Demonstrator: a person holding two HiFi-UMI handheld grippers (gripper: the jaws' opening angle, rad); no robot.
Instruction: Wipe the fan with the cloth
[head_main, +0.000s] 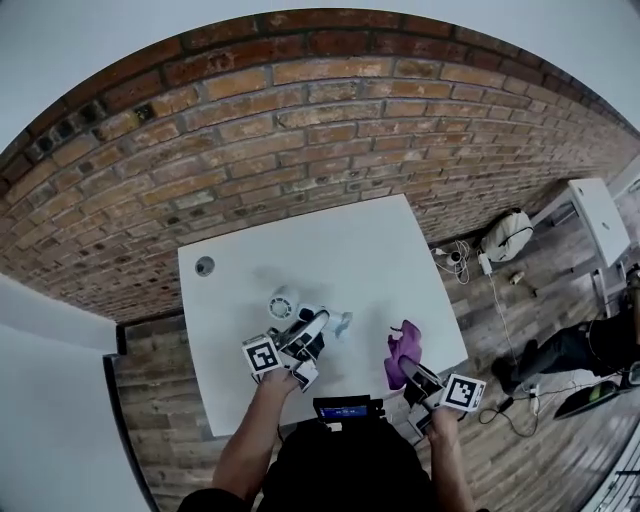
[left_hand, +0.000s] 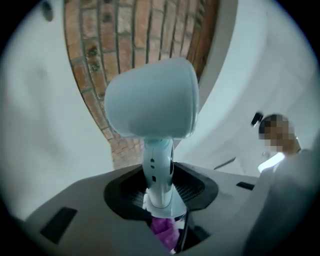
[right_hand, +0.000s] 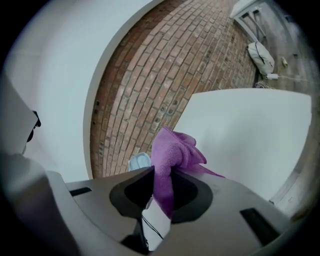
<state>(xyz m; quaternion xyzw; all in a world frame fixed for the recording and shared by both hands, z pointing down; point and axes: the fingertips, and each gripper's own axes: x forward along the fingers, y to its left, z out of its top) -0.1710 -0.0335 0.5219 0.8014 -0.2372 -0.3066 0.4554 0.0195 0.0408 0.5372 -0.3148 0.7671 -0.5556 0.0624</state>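
Purple cloth (head_main: 403, 350) hangs pinched in the right gripper (head_main: 412, 372), at the lower right of the head view, over the near edge of the white table (head_main: 300, 240). In the right gripper view the jaws of the right gripper (right_hand: 161, 192) are pressed together on a fold of the cloth (right_hand: 172, 152). The bunched remainder rises above and beyond the jaw tips, and one flap trails to the right.

The fan (head_main: 342, 322), pale blue and white, sits at the tip of the left gripper (head_main: 318, 325), low in the centre of the head view. In the left gripper view the fan (left_hand: 152, 100) stands upright with its white stem between the jaws of the left gripper (left_hand: 161, 192), which are closed on that stem. Its rounded head fills the frame above the jaws, against the brick wall (left_hand: 100, 60).

Fan and cloth are apart and not touching. A round white object (head_main: 283, 303), not identifiable, lies on the table just beside the left gripper.
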